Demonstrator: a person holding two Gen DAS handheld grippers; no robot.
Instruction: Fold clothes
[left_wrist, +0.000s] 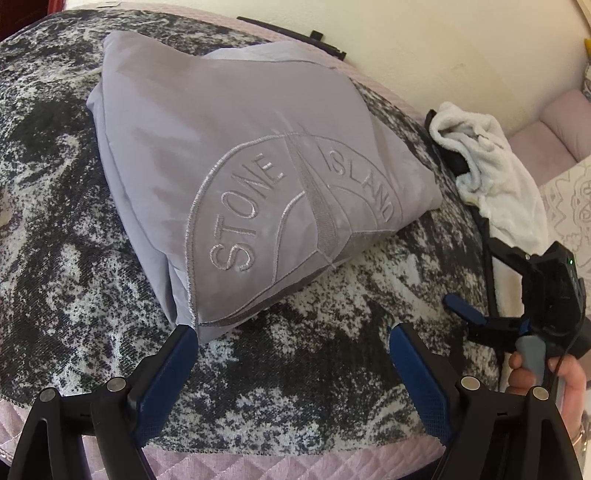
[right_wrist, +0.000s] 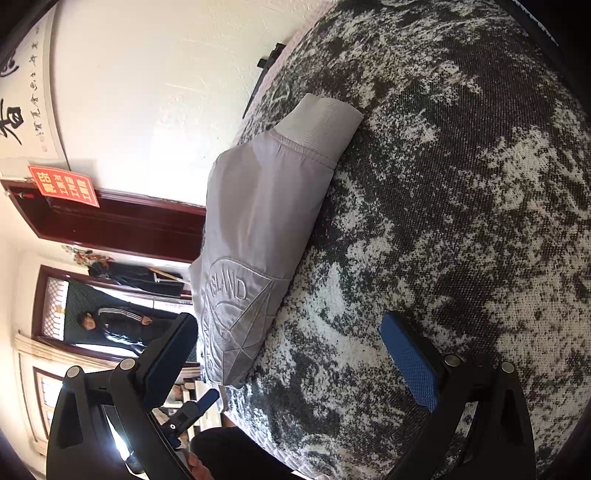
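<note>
A black-and-white mottled blanket (left_wrist: 332, 369) is covering the bed, with a pink quilted edge (left_wrist: 229, 465) showing along its near side. The folded grey jacket (left_wrist: 236, 177) is lying on the blanket, its embroidered STONE ISLAND badge (left_wrist: 295, 214) facing up. The left gripper (left_wrist: 291, 354) is hovering just before the jacket's near corner, fingers apart and holding nothing; the right gripper (right_wrist: 291, 354), turned on its side, is likewise standing open over bare blanket beside the jacket. A white fluffy towel (left_wrist: 491, 173) is lying near the cream wall (left_wrist: 424, 40). The right wrist view is also showing a dark wooden door (right_wrist: 122, 225), a red sign (right_wrist: 64, 186) and a calligraphy scroll (right_wrist: 22, 110).
</note>
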